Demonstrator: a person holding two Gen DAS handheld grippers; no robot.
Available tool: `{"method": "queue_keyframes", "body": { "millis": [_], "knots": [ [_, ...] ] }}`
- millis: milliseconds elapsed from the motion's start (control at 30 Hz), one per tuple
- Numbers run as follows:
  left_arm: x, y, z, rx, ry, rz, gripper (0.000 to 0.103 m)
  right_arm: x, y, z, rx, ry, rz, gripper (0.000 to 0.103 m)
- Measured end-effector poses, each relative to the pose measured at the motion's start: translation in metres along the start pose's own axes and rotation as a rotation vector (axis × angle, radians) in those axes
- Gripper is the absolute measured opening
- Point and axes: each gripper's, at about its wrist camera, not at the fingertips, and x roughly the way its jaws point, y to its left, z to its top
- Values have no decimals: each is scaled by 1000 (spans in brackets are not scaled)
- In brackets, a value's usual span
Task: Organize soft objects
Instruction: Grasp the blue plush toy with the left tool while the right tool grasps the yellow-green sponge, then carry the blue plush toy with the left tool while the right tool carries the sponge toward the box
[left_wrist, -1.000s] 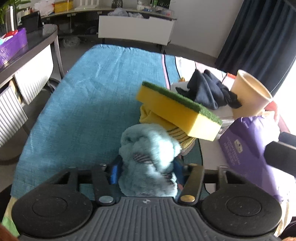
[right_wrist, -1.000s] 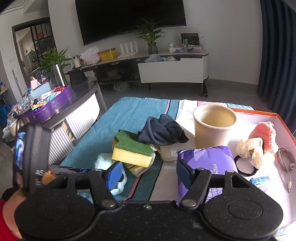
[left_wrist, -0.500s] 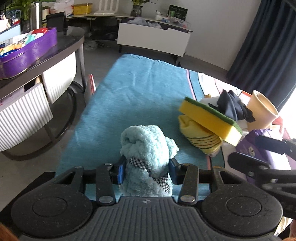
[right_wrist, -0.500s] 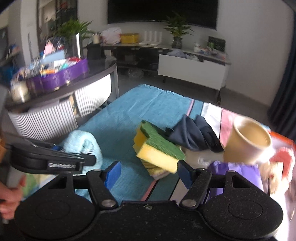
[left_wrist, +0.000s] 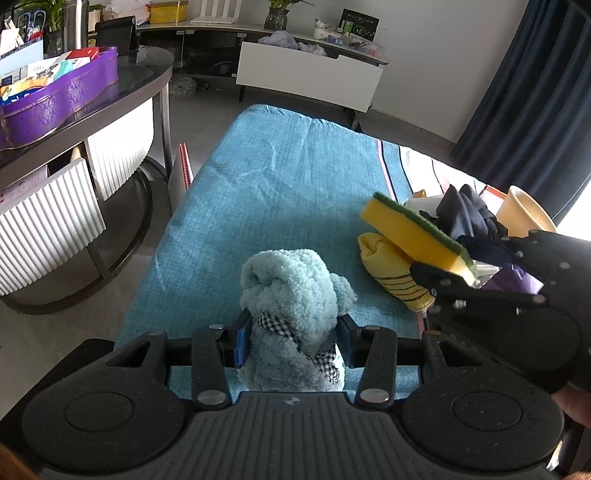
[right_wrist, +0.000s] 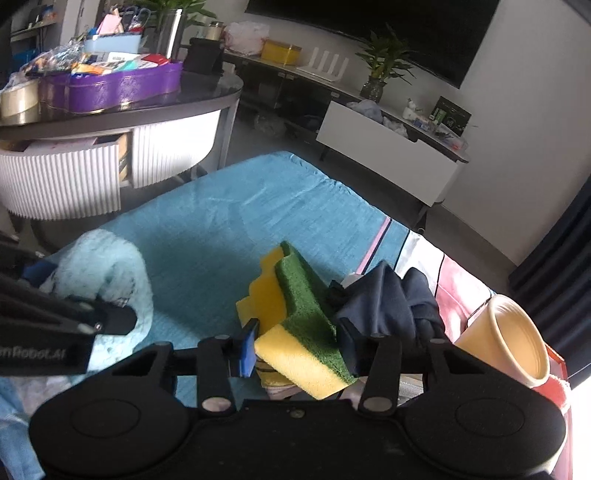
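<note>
the left hand-held gripper (left_wrist: 293, 345) is clamped on a fluffy light-blue plush (left_wrist: 291, 295) with a black-and-white checked ribbon around it; its blue pads press into the plush from both sides, and the plush stands up between them over the teal cloth (left_wrist: 266, 184) that covers the bench. in the right wrist view the same plush shows at the left edge, pale and partly behind the dark arm of the left tool. the right hand-held gripper (right_wrist: 297, 350) has its jaws closing around a yellow sponge with a green scouring face (right_wrist: 303, 332); the near end of the sponge lies between the two fingers, tilted, with the green side turned up and to the right, and the blue pad on the left looks to be touching or just beside the yellow edge, though i cannot tell if both pads are pressing yet. the sponge rests on a yellow striped cloth (left_wrist: 391, 269), which lies on the teal cover just right of the plush. a bunched dark navy cloth (right_wrist: 388, 302) sits touching the far right side of the sponge. beyond it, near the right edge, stands a cream paper cup (right_wrist: 513, 343), tilted in the fisheye.
</note>
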Motion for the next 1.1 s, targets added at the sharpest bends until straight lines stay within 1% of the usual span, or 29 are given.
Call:
{"method": "queue_keyframes", "body": {
  "millis": [67,267,333,467,633,867,1100],
  "knots": [
    [-1,0,0,-1,-4,1,46,-8,-5,2,46,-26,28,51],
    [-9,0,4,-15,-31,6,46,-44,-26,4,203,-101,177,50],
    [-13,-3,6,-13,-42,4,46,-54,-33,4,250,-117,205,50],
    [-21,-12,10,4,-66,-4,46,-76,-42,6,277,-162,192,50],
    [-30,-27,16,23,-91,-9,46,-94,-59,2,324,-190,162,50],
    [-38,-53,24,72,-113,-22,46,-108,-73,-9,398,-203,130,50],
    [-46,-75,30,115,-136,-37,46,-119,-86,-18,436,-222,107,50]
  ]
}}
